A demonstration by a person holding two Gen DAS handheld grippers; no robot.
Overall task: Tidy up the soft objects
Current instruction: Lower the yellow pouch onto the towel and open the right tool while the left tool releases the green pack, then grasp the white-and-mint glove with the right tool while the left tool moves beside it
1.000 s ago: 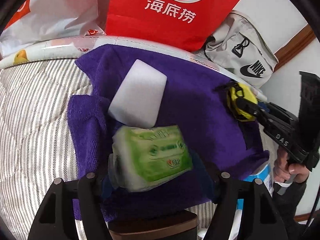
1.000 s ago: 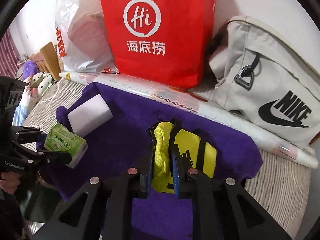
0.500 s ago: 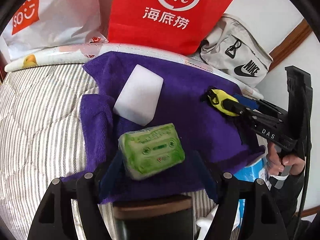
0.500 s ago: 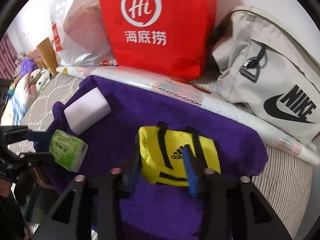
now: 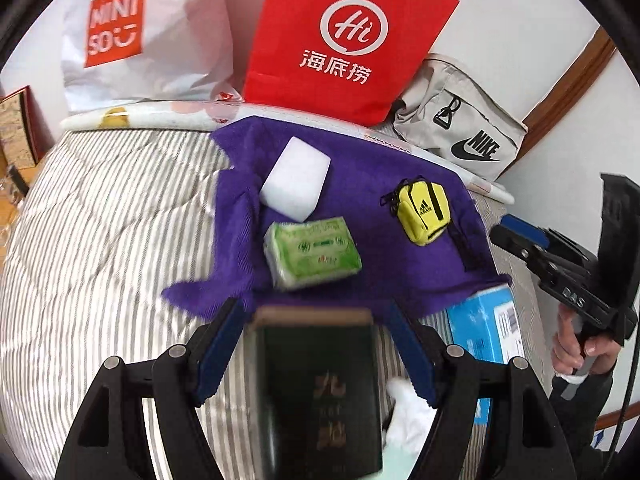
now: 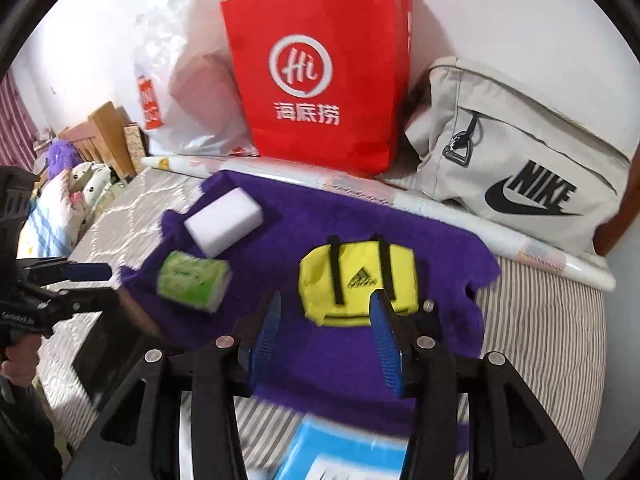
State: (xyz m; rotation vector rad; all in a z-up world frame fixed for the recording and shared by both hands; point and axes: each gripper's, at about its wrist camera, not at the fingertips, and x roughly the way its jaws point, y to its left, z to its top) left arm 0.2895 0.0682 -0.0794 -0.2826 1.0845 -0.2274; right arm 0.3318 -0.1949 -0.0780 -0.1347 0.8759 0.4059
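Striped bedding point(image 5: 100, 240) under purple towel point(image 5: 360, 208): on it green tissue pack point(image 5: 312, 254), white sponge point(image 5: 296, 180) touching, yellow pouch point(image 6: 358, 282) apart. Left gripper point(image 5: 316, 344), right gripper point(image 6: 324, 332) both spread wide, empty.

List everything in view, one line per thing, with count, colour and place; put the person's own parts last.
towel: one, purple, spread on the striped bed.
sponge block: one, white, on the towel's far left part.
tissue pack: one, green, on the towel in front of the sponge block.
mini bag: one, yellow with black straps, on the towel's right part.
paper bag: one, red, standing behind the towel.
plastic bag: one, white, left of the paper bag.
sling bag: one, beige, right of the paper bag.
box: one, blue, at the towel's near right corner.
dark box: one, between the left tongs' fingers, untouched.
left tongs: open.
right tongs: open, empty.
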